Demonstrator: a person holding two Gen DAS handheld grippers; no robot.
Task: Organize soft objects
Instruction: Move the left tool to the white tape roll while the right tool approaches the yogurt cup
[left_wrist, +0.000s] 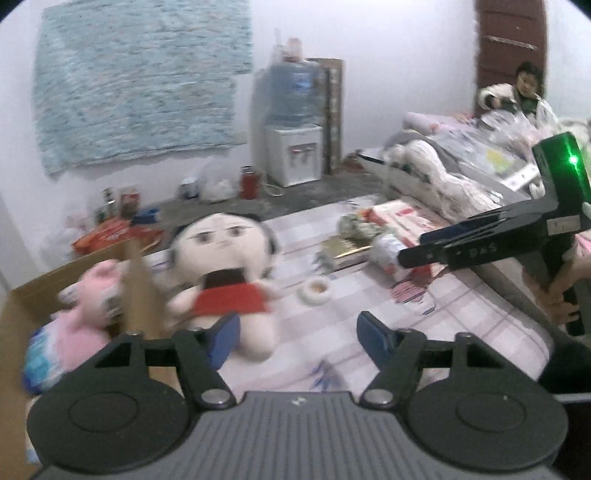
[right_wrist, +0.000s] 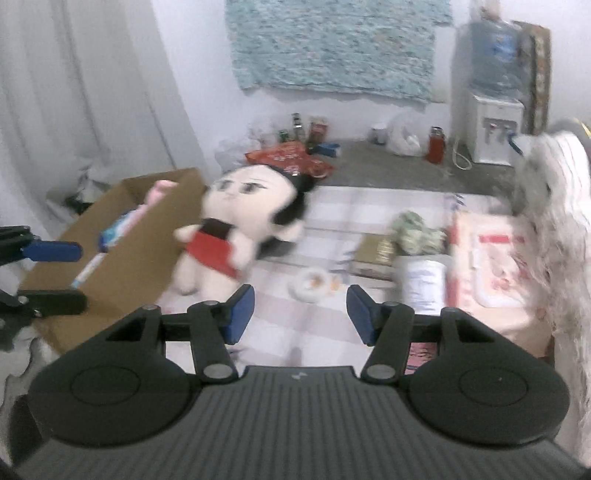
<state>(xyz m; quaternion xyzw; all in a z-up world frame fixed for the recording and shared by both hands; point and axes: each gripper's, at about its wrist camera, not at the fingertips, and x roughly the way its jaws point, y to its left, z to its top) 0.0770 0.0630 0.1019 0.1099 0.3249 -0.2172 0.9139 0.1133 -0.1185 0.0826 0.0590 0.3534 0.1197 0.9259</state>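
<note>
We have both grippers spread, nothing held. Left gripper (left_wrist: 298, 334) hangs over the checked bed sheet (left_wrist: 332, 317), its left finger just beside the doll's leg. Right gripper (right_wrist: 300, 314) sits over the sheet near a small white dish (right_wrist: 309, 283). Doll (left_wrist: 225, 266) with black hair and red dress leans against the right wall of the cardboard box (right_wrist: 122, 254). Pink plush (left_wrist: 94, 295) is inside the box.
</note>
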